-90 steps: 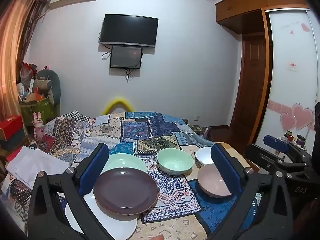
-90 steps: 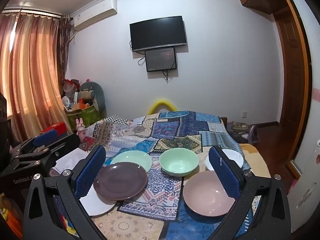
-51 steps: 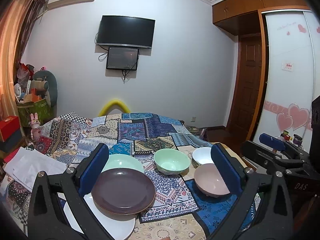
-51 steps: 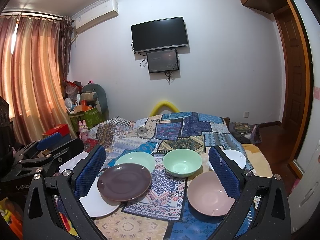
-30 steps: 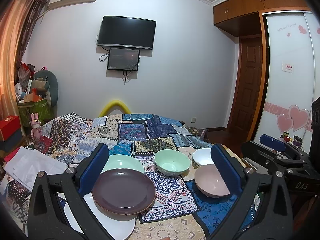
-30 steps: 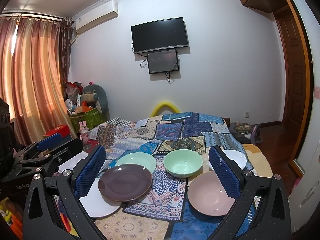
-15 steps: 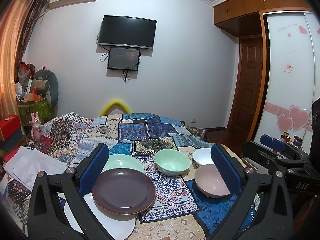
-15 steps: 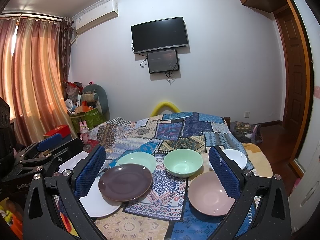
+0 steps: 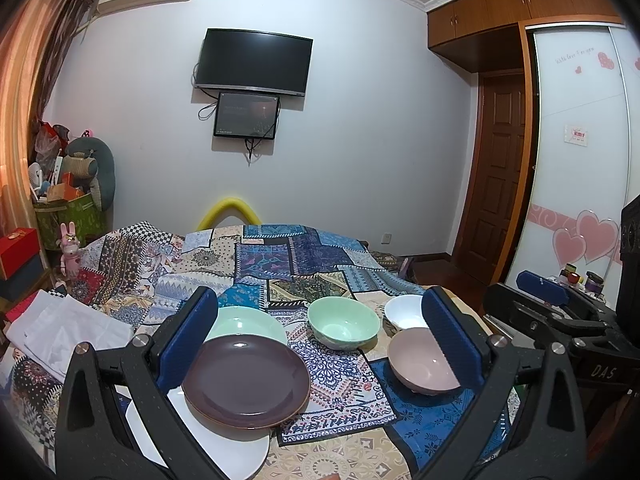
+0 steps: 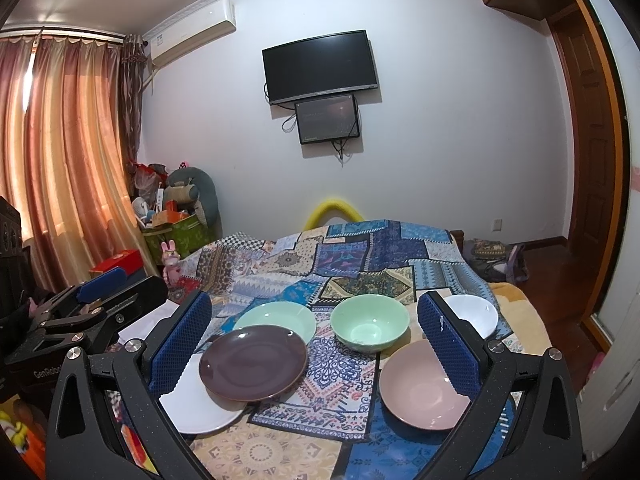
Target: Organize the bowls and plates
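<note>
**Nothing sorted yet, both tongs empty**

Left tongs (image 9: pixel 320 336) spread wide, holding nothing, hovering above the near edge of the worktop (image 9: pixel 360 456). Right tongs (image 10: pixel 314 338) same: wide, empty, well above the dishes.

Dishes all loose on the patchwork cloth (image 10: pixel 328 384):
- brown plate (image 10: pixel 254 362) overlaps the white plate (image 10: pixel 196 404) and touches or just overlaps the green plate (image 10: pixel 280 316) behind it; a rough pile, not a clean stack
- green bowl (image 10: pixel 370 328) centre, alone
- pink bowl (image 10: pixel 424 392) near right; white bowl (image 10: pixel 476 314) just behind it

My read: task barely started. Left to do: square up the plates, nest the three bowls.

Clearances: white plate sits close to the near-left worktop edge, pink bowl near the right edge; watch both on pickup. Open cloth between plates and bowls is the best staging spot. Bed (image 9: pixel 280 256) behind is uncluttered; the tongs flank each other closely.
</note>
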A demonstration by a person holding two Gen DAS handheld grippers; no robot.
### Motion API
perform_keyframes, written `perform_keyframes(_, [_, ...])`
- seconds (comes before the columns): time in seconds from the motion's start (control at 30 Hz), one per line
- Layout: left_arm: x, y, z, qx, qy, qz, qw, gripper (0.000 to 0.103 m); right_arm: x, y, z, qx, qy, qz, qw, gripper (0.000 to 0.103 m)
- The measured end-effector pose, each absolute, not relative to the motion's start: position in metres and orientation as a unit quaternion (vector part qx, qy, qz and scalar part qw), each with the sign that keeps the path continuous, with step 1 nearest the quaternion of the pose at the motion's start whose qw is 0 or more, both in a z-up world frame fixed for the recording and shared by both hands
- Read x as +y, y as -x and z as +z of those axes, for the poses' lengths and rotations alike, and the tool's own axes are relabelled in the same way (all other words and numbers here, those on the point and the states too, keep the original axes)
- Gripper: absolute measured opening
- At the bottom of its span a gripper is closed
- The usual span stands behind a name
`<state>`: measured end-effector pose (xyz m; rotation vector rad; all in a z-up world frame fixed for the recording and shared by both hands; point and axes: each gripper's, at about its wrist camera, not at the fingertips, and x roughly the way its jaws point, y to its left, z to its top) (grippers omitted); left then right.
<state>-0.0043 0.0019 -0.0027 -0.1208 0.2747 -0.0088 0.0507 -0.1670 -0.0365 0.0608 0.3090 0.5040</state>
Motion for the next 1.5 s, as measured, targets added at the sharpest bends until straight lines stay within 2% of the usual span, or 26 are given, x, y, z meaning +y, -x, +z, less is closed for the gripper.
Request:
perform_keyframes(0.4, [0.023,-0.015,-0.028,0.165,0.065,0.018,0.984,0.103,-0.150,-0.074,-0.061,0.199,-0.031,0.258,0.945,0.103])
perform_keyframes(0.63, [0.060,-0.038,-0.063,0.221,0.076,0.028,0.972,0.103,-0.128,-0.095,-0.092,0.257,-0.028,0.266,0.929,0.103])
perform_keyframes(0.73, [0.081,-0.050,-0.082,0.250,0.083,0.036,0.964,0.103,-0.117,-0.104,-0.103,0.278,-0.025,0.268,0.922,0.099])
perform_keyframes(0.8, [0.097,-0.057,-0.096,0.270,0.091,0.037,0.958,0.096,-0.110,-0.111,-0.109,0.291,-0.023,0.273,0.917,0.096])
perform_keyframes(0.83, [0.101,-0.060,-0.101,0.279,0.094,0.037,0.955,0.087,-0.107,-0.114,-0.113,0.297,-0.022,0.275,0.914,0.095])
perform_keyframes(0.87, [0.108,-0.064,-0.106,0.290,0.097,0.040,0.951,0.084,-0.103,-0.116,-0.116,0.304,-0.020,0.276,0.912,0.093])
perform_keyframes(1.13, [0.149,-0.091,-0.147,0.342,0.117,0.056,0.931,0.077,-0.075,-0.141,-0.143,0.353,-0.002,0.269,0.896,0.083])
perform_keyframes(1.2, [0.157,-0.100,-0.156,0.359,0.117,0.051,0.925,0.072,-0.072,-0.149,-0.150,0.369,-0.002,0.263,0.891,0.076])
perform_keyframes(1.27, [0.163,-0.108,-0.163,0.376,0.117,0.044,0.918,0.063,-0.070,-0.157,-0.158,0.386,-0.008,0.257,0.886,0.073])
perform_keyframes(1.5, [0.181,-0.138,-0.184,0.421,0.120,0.028,0.898,0.045,-0.065,-0.174,-0.178,0.434,-0.023,0.242,0.868,0.057])
